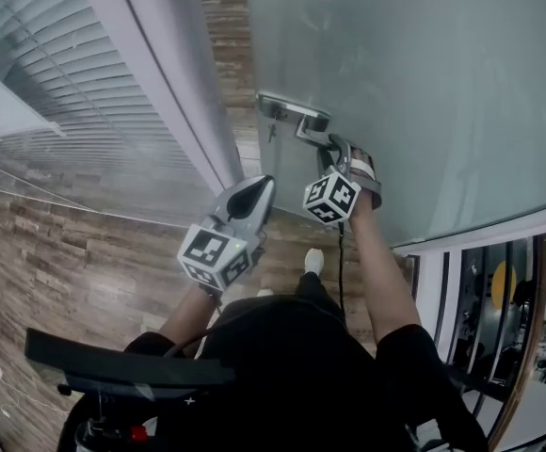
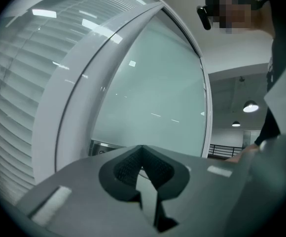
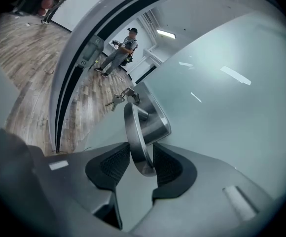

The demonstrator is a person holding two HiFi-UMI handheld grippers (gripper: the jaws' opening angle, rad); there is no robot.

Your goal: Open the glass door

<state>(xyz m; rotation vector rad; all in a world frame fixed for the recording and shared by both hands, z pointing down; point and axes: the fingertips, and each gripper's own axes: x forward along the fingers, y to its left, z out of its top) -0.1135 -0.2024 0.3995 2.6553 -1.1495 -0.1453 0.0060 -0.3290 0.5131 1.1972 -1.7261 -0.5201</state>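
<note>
Right gripper view: right gripper (image 3: pixel 141 154) jaws apart, straddling the metal lever handle (image 3: pixel 134 127) of the glass door (image 3: pixel 222 107), not clamped; door stands ahead, right of white frame (image 1: pixel 155 55). Left gripper (image 2: pixel 142 154) jaws together, empty

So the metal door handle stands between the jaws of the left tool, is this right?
Not quite. It is the right tool, not the left, that has the metal door handle between its jaws; the right gripper view shows this. In the left gripper view the left tool has its jaws together, with nothing between them.
</note>
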